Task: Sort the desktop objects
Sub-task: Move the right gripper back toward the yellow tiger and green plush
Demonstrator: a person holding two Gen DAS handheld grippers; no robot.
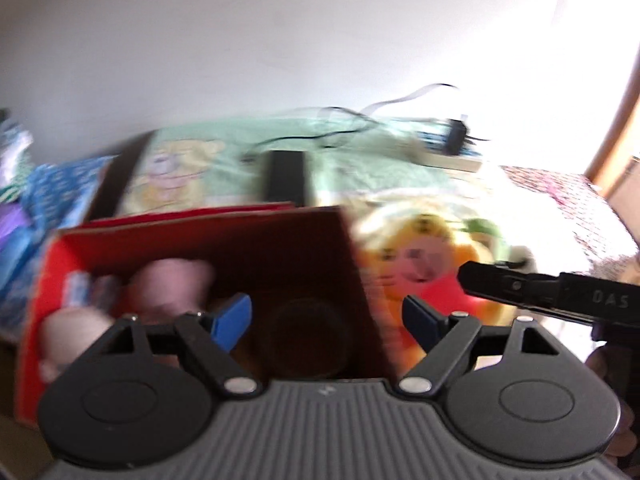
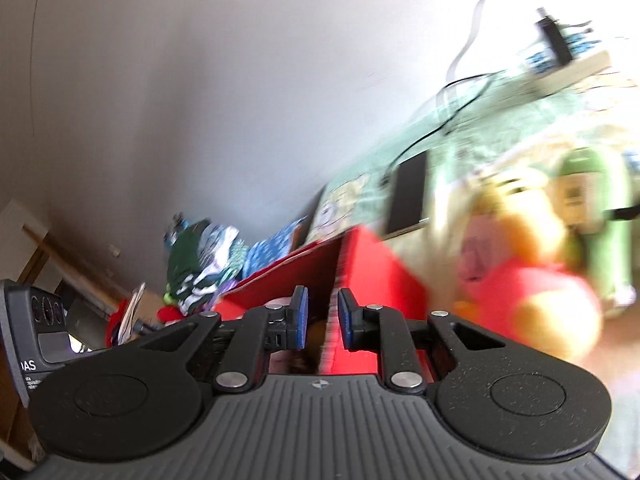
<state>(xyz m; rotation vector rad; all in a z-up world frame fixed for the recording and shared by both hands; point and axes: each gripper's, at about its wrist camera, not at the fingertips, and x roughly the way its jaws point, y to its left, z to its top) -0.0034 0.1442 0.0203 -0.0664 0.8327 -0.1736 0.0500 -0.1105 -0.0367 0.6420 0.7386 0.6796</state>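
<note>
Pale wall behind, green printed cloth [image 1: 360, 168] over the surface. Left gripper [image 1: 326, 320] spread wide, empty, over red box [image 1: 200, 236]. Right gripper [image 2: 322, 324] narrowed astride the box's right wall [image 2: 380, 276], perhaps pinching it; too blurred to tell. Just right of the box, orange plush toy [image 1: 420, 264]: soft, light, squashy. Best pinched at the red belly.

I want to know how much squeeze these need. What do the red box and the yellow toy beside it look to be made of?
The red box looks like cardboard: thin, flat walls, matte red outside, brownish inside. The yellow toy looks like soft plush with a fuzzy, rounded shape and a red fabric top, though motion blur leaves the details uncertain.
</note>
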